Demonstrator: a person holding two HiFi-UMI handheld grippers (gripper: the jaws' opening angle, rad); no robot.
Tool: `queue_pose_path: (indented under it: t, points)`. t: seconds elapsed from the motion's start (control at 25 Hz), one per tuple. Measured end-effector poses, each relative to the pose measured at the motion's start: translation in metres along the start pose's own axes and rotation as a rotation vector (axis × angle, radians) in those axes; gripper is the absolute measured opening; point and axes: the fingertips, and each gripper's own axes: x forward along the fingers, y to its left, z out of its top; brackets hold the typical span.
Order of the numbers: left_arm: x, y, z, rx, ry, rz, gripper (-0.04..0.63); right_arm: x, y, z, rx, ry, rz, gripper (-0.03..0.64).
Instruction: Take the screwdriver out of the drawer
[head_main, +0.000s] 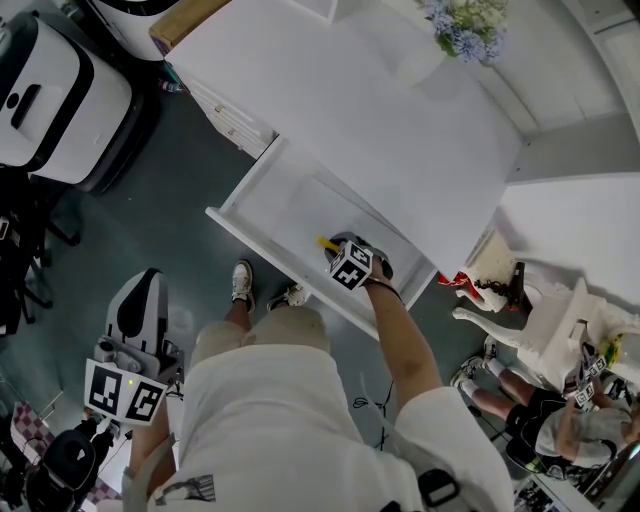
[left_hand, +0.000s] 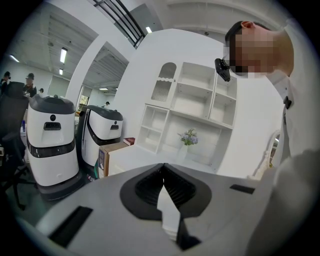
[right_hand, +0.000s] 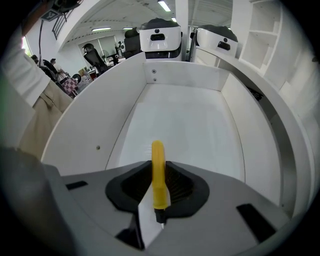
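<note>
The white drawer (head_main: 262, 243) stands pulled out from the white desk (head_main: 380, 120). In it lies a screwdriver with a yellow handle (head_main: 326, 242). My right gripper (head_main: 340, 252) reaches steeply down into the drawer, its marker cube on top. In the right gripper view the yellow screwdriver (right_hand: 158, 175) stands between the black pads, and my right gripper (right_hand: 159, 186) is shut on its handle, the dark tip toward the camera. My left gripper (head_main: 138, 300) hangs low at the left, away from the drawer. In the left gripper view its jaws (left_hand: 163, 169) meet with nothing between them.
White wheeled robots (head_main: 50, 100) stand left of the desk. A vase of flowers (head_main: 465, 25) sits at the desk's back. A white shelf unit (left_hand: 190, 110) rises behind it. Another person (head_main: 560, 420) sits at the lower right beside white and red objects (head_main: 490, 290). The drawer's floor (right_hand: 185, 125) is bare.
</note>
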Motion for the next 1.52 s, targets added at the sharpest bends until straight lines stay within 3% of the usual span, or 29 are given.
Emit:
queue_pose_path:
  t: [0.4,0.68,1.52]
  points:
    - [0.002,-0.002,-0.001,-0.002,0.0,-0.026,0.015,-0.001,-0.001,0.001,0.088,0.005,-0.007,0.086]
    - [0.013,-0.008,0.003,0.005,0.005,-0.083,0.015,-0.017,-0.015,-0.006,0.189,-0.02,-0.084,0.084]
    - [0.07,-0.061,0.029,0.009,-0.011,-0.421,0.015,-0.111,-0.033,0.005,0.514,-0.215,-0.334,0.084]
